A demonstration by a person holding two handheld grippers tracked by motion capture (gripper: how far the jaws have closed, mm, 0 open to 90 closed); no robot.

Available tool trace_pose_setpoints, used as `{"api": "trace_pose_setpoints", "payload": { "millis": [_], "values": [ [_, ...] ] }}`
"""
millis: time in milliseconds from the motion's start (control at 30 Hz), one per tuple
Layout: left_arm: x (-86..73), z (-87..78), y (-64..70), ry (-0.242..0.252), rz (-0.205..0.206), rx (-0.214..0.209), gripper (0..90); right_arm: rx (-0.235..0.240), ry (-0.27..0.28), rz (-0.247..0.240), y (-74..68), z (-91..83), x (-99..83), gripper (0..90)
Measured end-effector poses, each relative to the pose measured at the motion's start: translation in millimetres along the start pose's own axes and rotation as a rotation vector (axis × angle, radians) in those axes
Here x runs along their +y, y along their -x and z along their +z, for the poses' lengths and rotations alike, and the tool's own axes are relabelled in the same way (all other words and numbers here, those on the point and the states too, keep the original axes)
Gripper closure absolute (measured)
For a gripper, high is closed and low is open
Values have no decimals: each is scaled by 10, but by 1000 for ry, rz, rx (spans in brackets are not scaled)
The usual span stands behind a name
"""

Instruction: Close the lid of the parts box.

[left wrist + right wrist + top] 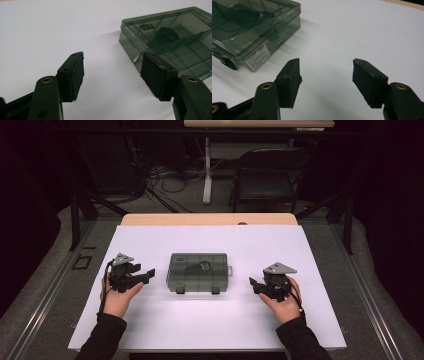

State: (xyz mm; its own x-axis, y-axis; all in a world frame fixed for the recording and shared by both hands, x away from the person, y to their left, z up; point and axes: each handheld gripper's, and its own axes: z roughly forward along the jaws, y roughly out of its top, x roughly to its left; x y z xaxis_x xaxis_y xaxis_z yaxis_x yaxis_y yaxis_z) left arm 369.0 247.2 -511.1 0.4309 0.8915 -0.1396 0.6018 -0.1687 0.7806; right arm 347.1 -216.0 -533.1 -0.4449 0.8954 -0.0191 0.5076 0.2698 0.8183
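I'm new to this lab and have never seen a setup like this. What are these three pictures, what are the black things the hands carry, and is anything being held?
There is no robot arm here: a person sits at a table covered with a white sheet and holds one two-jaw grasping tool in each hand. The high view looks down from above: the left tool is at its left, the right tool at its right. The other two pictures come from small cameras riding on each tool, looking along its own black jaws: the left tool and the right tool. Between them lies a smoky transparent plastic box with inner compartments, lid closed, a dark item inside. Both tools have their jaws spread apart with only the white sheet between them, so nothing is held.
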Motion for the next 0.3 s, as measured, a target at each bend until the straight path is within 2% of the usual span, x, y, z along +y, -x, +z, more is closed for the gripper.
{"api": "trace_pose_setpoints", "payload": {
  "millis": [300],
  "values": [
    [-11,26,-26,-7,-3,-3,346,-13,-17,-22,38,15,-14,390]
  ]
}}
